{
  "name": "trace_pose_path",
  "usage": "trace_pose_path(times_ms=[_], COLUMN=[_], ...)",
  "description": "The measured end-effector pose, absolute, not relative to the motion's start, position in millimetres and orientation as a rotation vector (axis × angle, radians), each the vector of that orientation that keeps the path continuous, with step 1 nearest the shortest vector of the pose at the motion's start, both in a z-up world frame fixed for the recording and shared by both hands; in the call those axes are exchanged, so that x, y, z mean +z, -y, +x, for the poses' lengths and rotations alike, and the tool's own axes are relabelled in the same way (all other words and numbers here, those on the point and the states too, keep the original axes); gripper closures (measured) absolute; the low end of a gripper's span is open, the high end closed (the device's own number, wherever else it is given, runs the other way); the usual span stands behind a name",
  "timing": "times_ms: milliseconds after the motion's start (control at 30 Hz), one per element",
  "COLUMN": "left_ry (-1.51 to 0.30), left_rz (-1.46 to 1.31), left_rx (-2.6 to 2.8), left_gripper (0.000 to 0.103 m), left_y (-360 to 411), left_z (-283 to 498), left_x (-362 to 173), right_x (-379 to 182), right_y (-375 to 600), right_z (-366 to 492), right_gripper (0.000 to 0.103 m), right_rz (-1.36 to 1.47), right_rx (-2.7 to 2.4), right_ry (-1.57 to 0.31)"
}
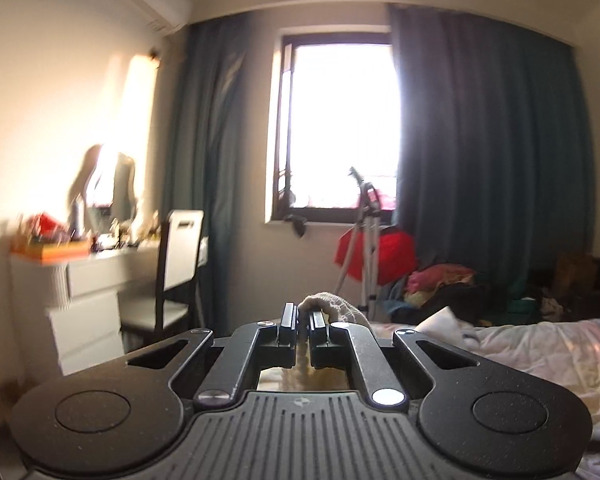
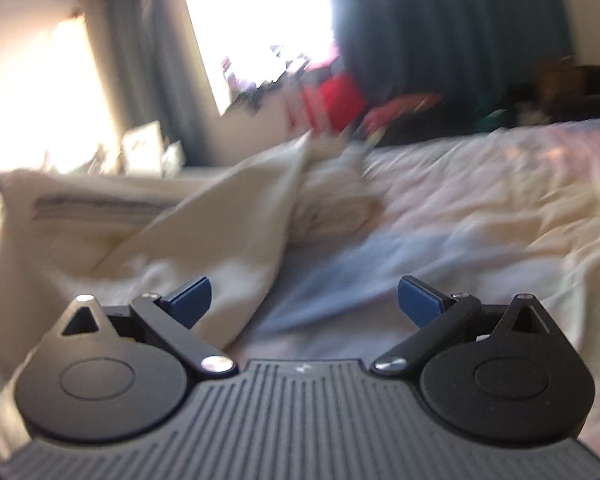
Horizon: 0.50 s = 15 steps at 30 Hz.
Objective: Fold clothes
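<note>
A cream knitted garment (image 1: 332, 306) is pinched between the closed jaws of the left gripper (image 1: 303, 322), its fabric bunched just beyond them and trailing beneath, presumably so an edge can be lifted for a fold. The right gripper (image 2: 304, 300) is held with jaws spread wide and empty above the rumpled pale bed sheet (image 2: 480, 200); the cream cloth is draped ahead and to the left of them, probably awaiting a second grasp.

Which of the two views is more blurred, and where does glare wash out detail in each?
Right wrist view: more blurred, with the bed sheet and cream garment smeared, and the window blown out white. Left wrist view: sharper overall, though the window is overexposed and sunlight bleaches the wall above the dresser; the left tongs pinching the knit cloth stay fairly crisp.
</note>
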<state>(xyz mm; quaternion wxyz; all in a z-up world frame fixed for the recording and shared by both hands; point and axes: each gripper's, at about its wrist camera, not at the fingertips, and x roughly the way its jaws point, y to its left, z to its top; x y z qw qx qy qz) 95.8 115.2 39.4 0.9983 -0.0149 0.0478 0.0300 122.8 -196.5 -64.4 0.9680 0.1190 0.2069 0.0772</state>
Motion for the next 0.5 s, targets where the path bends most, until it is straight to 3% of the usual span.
trace_pose_path(times_ms=[267,367,500], left_ry=[-0.063,-0.076,-0.084], left_rz=[-0.13,-0.153,-0.184], left_rx=[0.069,0.087,0.067], left_gripper=[0.096,0.096,0.096], left_y=[-140,-146,-163], left_z=[99,111,121], left_x=[34,25,18], right_x=[-100,-119,-140], right_y=[124,103,89], right_z=[155,176,198], right_gripper=[0.002,0.017,0.02], right_rz=[0.163,0.139,0.139], right_rx=[0.333,0.34,0.242], right_ry=[-0.565,-0.611,-0.57])
